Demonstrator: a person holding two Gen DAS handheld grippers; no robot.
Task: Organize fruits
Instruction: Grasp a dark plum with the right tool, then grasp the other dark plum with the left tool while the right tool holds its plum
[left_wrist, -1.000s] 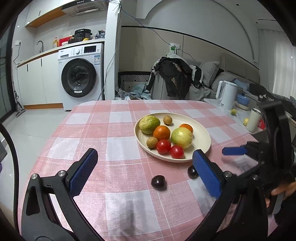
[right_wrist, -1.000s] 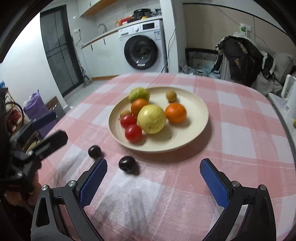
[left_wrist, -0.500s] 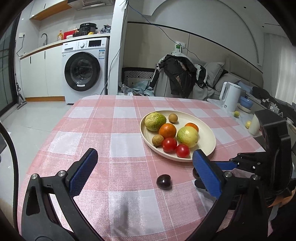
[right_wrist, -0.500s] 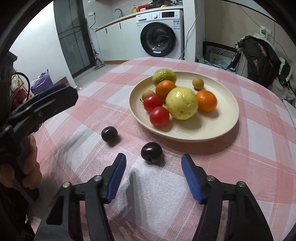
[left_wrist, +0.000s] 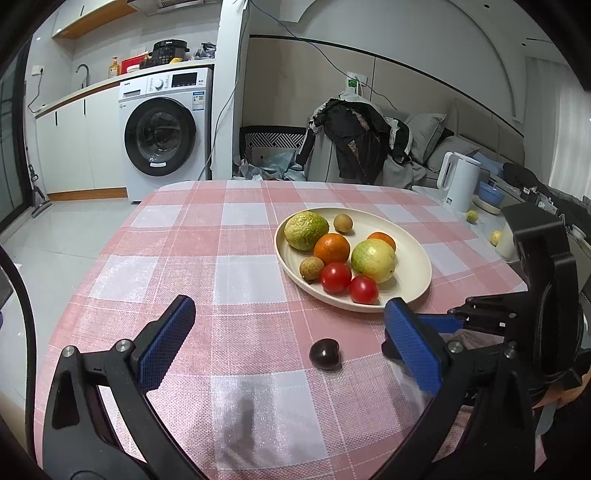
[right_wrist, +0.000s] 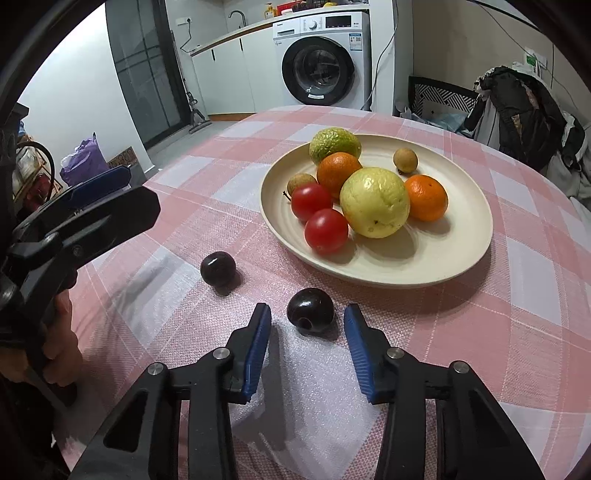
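We can read no brand or label; the print on the washing machine is too small. Our right gripper has sunk toward the tabletop since a second ago, and its jaws have just been closing: they now flank the nearer dark plum, not pressing it. The second plum lies just beside, both short of the plate of fruit. Our left gripper stands wide open, holding nothing, as before.
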